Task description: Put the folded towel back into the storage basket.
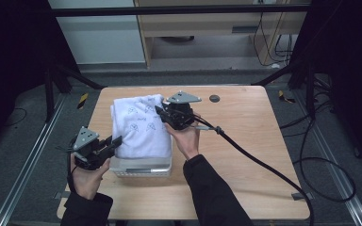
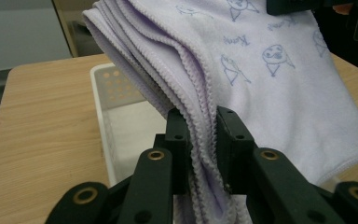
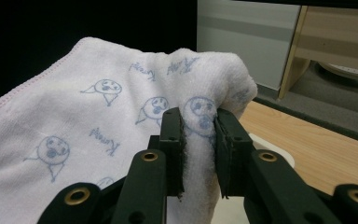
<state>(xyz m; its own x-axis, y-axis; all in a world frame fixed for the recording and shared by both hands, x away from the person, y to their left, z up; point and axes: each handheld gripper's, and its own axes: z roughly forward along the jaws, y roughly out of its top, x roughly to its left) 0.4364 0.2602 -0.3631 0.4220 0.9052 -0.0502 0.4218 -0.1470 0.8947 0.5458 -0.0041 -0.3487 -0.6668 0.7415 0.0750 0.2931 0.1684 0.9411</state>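
Folded white towel (image 1: 139, 127) with small blue cartoon faces, draped over a white plastic basket (image 1: 141, 167) on a wooden table (image 1: 245, 155). Held at two places, above the basket's open top.

Left gripper (image 1: 114, 142), at the towel's near left edge: jaws clamped on the stacked folds, scalloped hems bunched between the pads. Same grip in the left gripper view (image 2: 200, 144), layered edges of the towel (image 2: 261, 74) running up and away from the jaws, basket wall (image 2: 103, 121) with its round holes just beneath, table (image 2: 42, 130) to the side.

Right gripper (image 1: 162, 115), at the towel's far right side: jaws pinching a raised hump of cloth. In the right gripper view (image 3: 199, 140), pads pressed into a thick fold, one printed face caught right between them, towel (image 3: 88, 121) spreading off to the left, table (image 3: 326, 154) beyond.

Left hand (image 1: 88, 176) under its gripper at the table's near left corner; right hand (image 1: 187, 139) beside the basket's right edge, thick black cable (image 1: 259, 162) trailing across the table toward the right.

Grey floor (image 1: 19, 141) around the table, pale cabinet (image 1: 207, 28) behind.
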